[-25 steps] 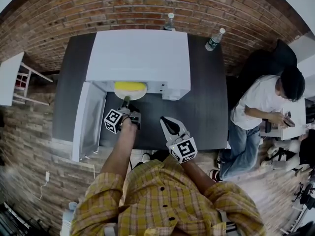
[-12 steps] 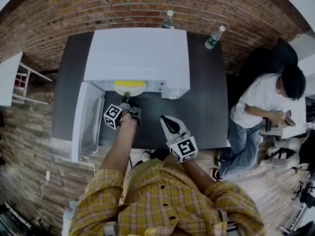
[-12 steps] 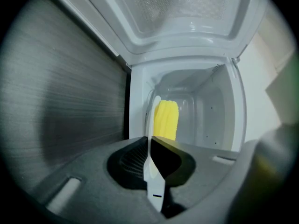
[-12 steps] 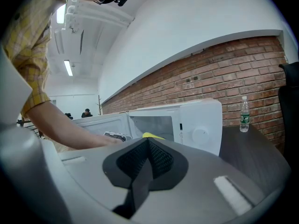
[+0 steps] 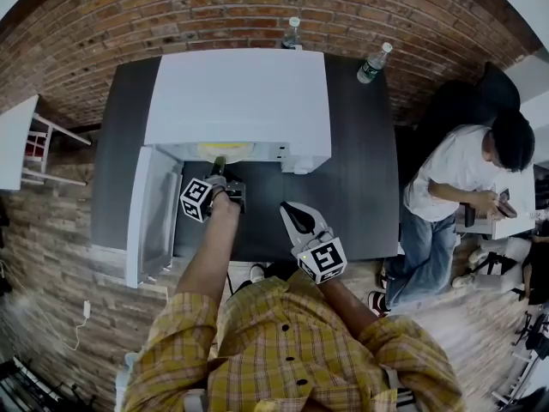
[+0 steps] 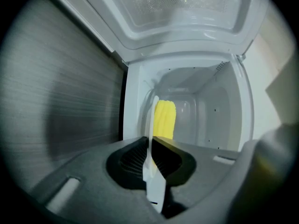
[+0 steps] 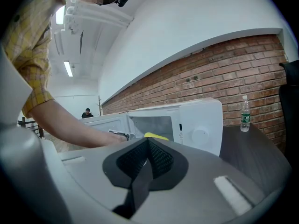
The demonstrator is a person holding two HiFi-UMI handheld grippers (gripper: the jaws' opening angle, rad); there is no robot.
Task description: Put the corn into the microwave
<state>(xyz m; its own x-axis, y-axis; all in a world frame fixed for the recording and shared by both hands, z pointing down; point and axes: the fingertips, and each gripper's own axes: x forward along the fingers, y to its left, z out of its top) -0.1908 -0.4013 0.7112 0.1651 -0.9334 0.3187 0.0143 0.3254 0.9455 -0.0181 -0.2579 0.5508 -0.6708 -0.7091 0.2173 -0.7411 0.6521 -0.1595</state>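
The yellow corn (image 6: 164, 119) lies on a white plate (image 6: 150, 125) inside the open white microwave (image 5: 238, 97). In the left gripper view the plate's rim stands edge-on between the pads of my left gripper (image 6: 150, 146), which pinch it; the jaws have just been opening a little with the rim still between them. From the head view only a sliver of the plate (image 5: 225, 150) shows under the microwave's top, with my left gripper (image 5: 219, 163) at the cavity's mouth. My right gripper (image 5: 296, 217) hovers over the dark table (image 5: 360, 187), shut and empty.
The microwave door (image 5: 154, 209) hangs open to the left. Two water bottles (image 5: 292, 33) (image 5: 374, 65) stand at the table's far edge by the brick wall. A seated person (image 5: 463, 187) is to the right of the table. A white stool (image 5: 26, 136) stands at left.
My left gripper has pushed the plate with the corn further into the microwave, so less of it shows from above. The right gripper has stayed put.
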